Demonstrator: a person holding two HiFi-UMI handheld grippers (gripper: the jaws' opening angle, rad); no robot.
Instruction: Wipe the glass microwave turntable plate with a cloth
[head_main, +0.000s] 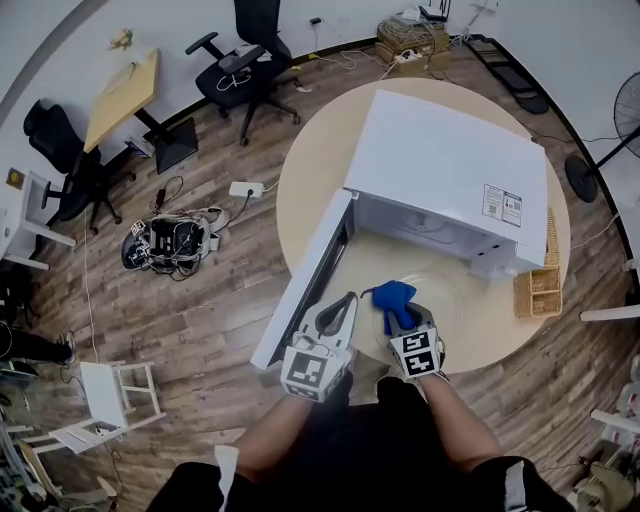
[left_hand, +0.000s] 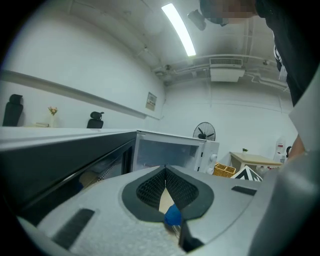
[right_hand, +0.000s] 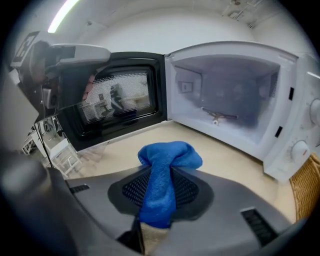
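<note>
The glass turntable plate (head_main: 452, 290) is clear and faint, low over the round table (head_main: 310, 160) in front of the open microwave (head_main: 450, 160). My left gripper (head_main: 345, 303) is at the plate's left rim with its jaws closed together; in the left gripper view the left gripper (left_hand: 166, 176) shows only a thin gap with a bit of blue behind it. My right gripper (head_main: 400, 320) is shut on a bunched blue cloth (head_main: 393, 296) just right of the left one, over the plate. In the right gripper view the cloth (right_hand: 167, 162) sticks out past the pads (right_hand: 187, 192).
The microwave door (head_main: 305, 280) hangs open to the left, and the empty cavity (right_hand: 225, 100) faces me. A wicker basket (head_main: 540, 290) sits at the table's right edge. Office chairs (head_main: 240, 60), cables and a white stool (head_main: 105, 395) stand on the wooden floor.
</note>
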